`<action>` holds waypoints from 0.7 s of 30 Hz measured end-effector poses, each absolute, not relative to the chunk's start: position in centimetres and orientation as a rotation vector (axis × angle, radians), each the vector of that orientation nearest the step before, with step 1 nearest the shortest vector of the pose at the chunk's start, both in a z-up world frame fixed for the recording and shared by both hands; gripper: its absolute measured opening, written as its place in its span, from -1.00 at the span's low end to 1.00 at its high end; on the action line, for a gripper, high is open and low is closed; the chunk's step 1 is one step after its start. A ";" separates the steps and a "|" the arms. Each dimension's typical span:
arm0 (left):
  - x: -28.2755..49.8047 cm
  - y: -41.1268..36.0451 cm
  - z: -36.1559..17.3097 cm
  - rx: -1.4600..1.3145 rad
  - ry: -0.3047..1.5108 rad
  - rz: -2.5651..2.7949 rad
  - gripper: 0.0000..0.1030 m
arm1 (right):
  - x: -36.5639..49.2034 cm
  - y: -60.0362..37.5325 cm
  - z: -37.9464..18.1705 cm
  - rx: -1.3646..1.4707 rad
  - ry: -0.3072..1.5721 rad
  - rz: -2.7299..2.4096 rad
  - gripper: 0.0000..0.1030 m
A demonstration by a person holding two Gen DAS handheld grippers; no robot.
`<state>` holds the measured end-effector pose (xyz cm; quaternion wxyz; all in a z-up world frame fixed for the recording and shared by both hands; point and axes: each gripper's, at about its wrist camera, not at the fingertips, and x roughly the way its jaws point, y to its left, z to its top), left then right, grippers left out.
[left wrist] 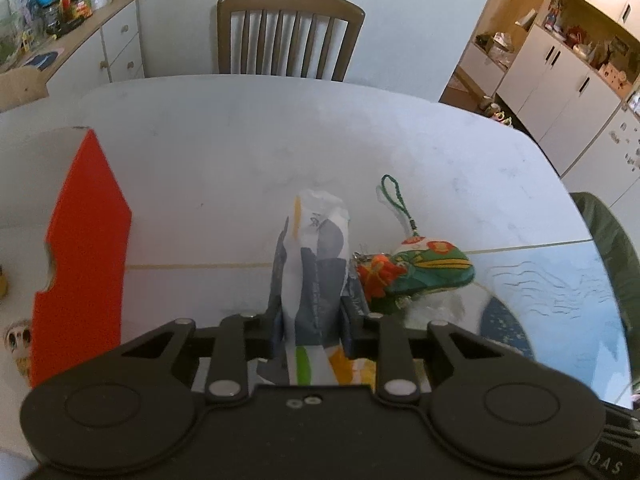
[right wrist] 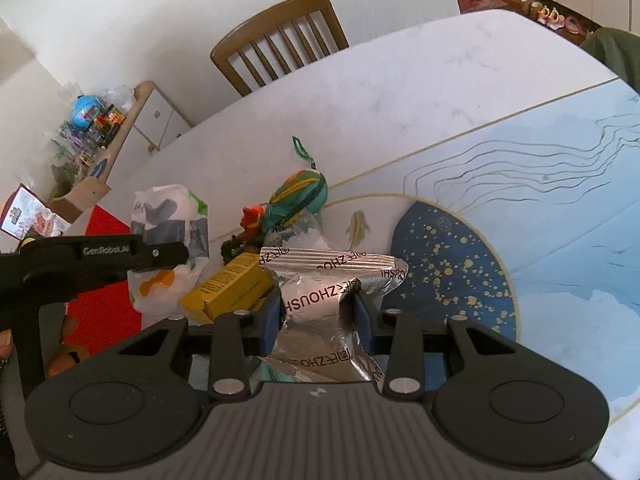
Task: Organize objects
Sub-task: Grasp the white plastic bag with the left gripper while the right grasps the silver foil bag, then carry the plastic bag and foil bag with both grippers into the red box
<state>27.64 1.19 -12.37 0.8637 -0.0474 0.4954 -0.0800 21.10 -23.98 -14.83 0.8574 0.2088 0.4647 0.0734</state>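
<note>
**A:** Which step are we in?

**B:** Both tools are loaded, so I'd call it mid-sort. The left gripper point(left wrist: 311, 316) has its fingers pinched narrow on a printed plastic bag point(left wrist: 316, 248), which stands up between them above the white tabletop point(left wrist: 224, 152). The right gripper point(right wrist: 316, 316) is clamped on a silver foil packet point(right wrist: 340, 284), its blue pads pressed into the crumpled sides.

**A:** Where do those go?

**B:** I can't tell — no bin or tray shows clearly. The nearest candidate is the red box point(left wrist: 84, 248) to the left of the bag, but its inside is hidden.

**A:** What's left in the pile?

**B:** A yellow carton point(right wrist: 232, 288) lying just beside the foil packet, touching or nearly so, and a green patterned pouch point(left wrist: 424, 268) with a braided cord behind it, close against the bag's right side.

**A:** So the next move?

**B:** Probably carrying each item clear of the pile. The foil packet should rise straight first — dragged sideways it could shove the carton.

**A:** Room to work?

**B:** Plenty. The far half of the table toward the wooden chair point(left wrist: 290, 36) is bare, and the blue patterned mat point(right wrist: 540, 200) on the right is open too. The red box's wall hems in the left.
</note>
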 end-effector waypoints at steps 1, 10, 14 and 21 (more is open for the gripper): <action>27.4 1.3 -12.0 -0.103 1.038 -0.169 -0.51 | 20.9 -24.0 -14.5 0.436 0.972 0.154 -0.27; 24.6 2.4 -8.9 -0.113 1.006 -0.195 -0.51 | 19.3 -23.9 -11.7 0.413 0.935 0.158 -0.27; 23.5 3.1 -7.6 -0.113 1.001 -0.208 -0.51 | 18.7 -22.9 -10.4 0.403 0.918 0.178 -0.27; 21.8 5.3 -5.9 -0.107 1.000 -0.216 -0.51 | 18.1 -20.0 -7.9 0.368 0.889 0.217 -0.27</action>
